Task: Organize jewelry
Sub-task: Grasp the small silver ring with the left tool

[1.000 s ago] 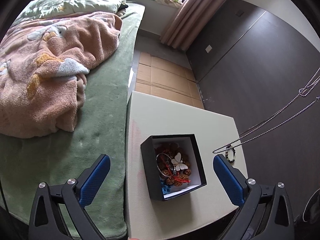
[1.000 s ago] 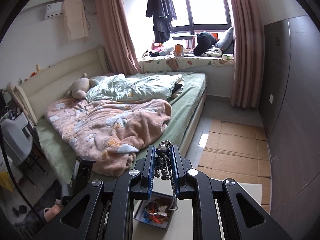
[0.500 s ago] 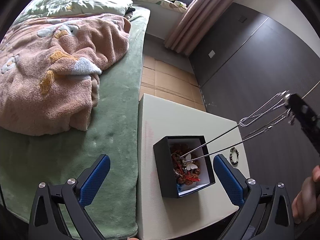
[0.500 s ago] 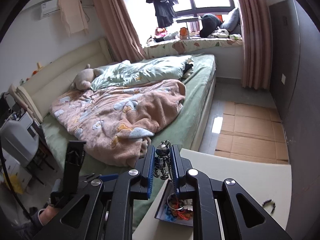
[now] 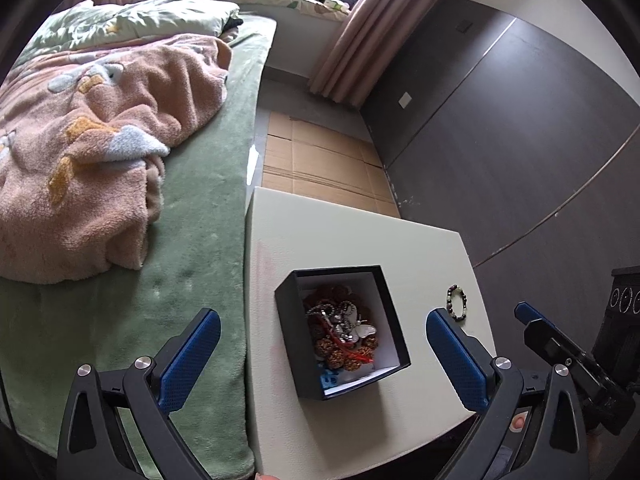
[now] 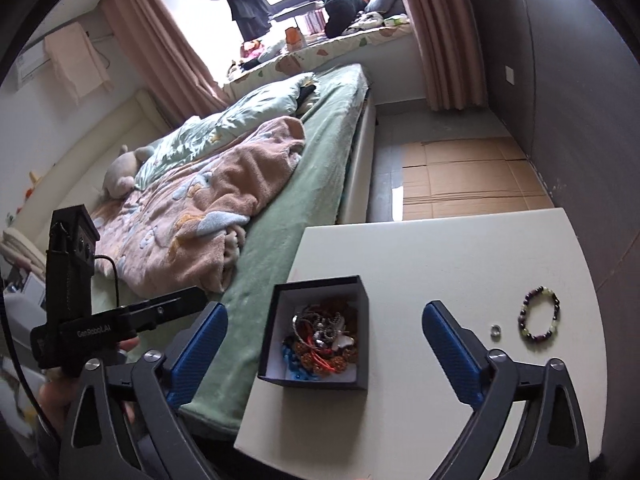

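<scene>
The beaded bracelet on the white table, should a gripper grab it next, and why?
Probably yes: the open right gripper could swing right and down over the dark beaded bracelet. It lies on the white table, outside the black square jewelry box.

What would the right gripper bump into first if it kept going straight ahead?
Probably the white table top, just right of the black jewelry box. The open right gripper points down there, box nearer its left finger. Depth is hard to judge.
</scene>
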The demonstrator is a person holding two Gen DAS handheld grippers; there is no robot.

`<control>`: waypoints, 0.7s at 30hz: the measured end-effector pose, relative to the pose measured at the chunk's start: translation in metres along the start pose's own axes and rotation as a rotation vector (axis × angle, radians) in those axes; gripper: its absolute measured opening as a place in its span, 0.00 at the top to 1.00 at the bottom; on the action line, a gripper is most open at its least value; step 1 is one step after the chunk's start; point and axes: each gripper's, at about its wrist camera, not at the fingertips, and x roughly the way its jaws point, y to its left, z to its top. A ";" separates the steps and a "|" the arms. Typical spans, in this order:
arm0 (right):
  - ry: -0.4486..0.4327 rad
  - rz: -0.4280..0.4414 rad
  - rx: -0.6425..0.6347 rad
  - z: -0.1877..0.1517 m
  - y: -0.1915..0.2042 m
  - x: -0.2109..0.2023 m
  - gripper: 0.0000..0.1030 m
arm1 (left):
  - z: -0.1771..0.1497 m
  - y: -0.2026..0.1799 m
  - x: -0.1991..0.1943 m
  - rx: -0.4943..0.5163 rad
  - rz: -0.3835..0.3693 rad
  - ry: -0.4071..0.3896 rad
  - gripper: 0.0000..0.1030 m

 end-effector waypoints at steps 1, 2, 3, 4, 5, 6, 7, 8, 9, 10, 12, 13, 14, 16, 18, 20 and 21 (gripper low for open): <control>-0.015 -0.006 0.023 -0.003 -0.010 -0.007 0.00 | 0.000 -0.007 0.002 0.014 -0.006 0.003 0.00; -0.025 -0.012 0.047 -0.007 -0.020 -0.013 0.00 | 0.000 -0.013 0.005 0.027 -0.011 0.008 0.00; -0.032 -0.018 0.070 -0.010 -0.030 -0.018 0.00 | -0.001 -0.020 0.008 0.038 -0.015 0.015 0.00; -0.041 -0.028 0.090 -0.014 -0.040 -0.023 0.00 | -0.001 -0.026 0.010 0.051 -0.021 0.021 0.00; -0.049 -0.043 0.107 -0.018 -0.049 -0.028 0.00 | -0.002 -0.033 0.013 0.064 -0.026 0.028 0.00; -0.055 -0.058 0.124 -0.021 -0.059 -0.033 0.00 | -0.002 -0.040 0.016 0.077 -0.028 0.034 0.00; -0.060 -0.070 0.142 -0.025 -0.069 -0.038 0.00 | -0.003 -0.047 0.019 0.091 -0.029 0.040 0.00; -0.064 -0.080 0.161 -0.029 -0.079 -0.042 0.00 | -0.004 -0.054 0.022 0.105 -0.031 0.047 0.00; -0.068 -0.092 0.177 -0.033 -0.087 -0.045 0.00 | -0.005 -0.061 0.025 0.119 -0.031 0.053 0.00; -0.072 -0.111 0.188 -0.037 -0.095 -0.048 0.00 | -0.006 -0.068 0.028 0.133 -0.031 0.059 0.00; -0.080 -0.158 0.212 -0.046 -0.111 -0.053 0.00 | -0.009 -0.083 0.033 0.163 -0.029 0.075 0.00; -0.080 -0.176 0.228 -0.051 -0.120 -0.054 0.00 | -0.011 -0.090 0.037 0.177 -0.026 0.085 0.00; -0.078 -0.187 0.246 -0.056 -0.128 -0.055 0.00 | -0.013 -0.097 0.040 0.192 -0.026 0.094 0.00; -0.074 -0.202 0.282 -0.067 -0.146 -0.056 0.00 | -0.017 -0.110 0.047 0.223 -0.024 0.107 0.00; -0.072 -0.210 0.313 -0.078 -0.161 -0.055 0.00 | -0.021 -0.121 0.053 0.250 -0.020 0.118 0.00; -0.074 -0.199 0.353 -0.089 -0.176 -0.054 0.00 | -0.024 -0.132 0.060 0.276 -0.014 0.134 0.00; -0.075 -0.198 0.375 -0.095 -0.182 -0.053 0.00 | -0.025 -0.136 0.064 0.289 -0.008 0.142 0.00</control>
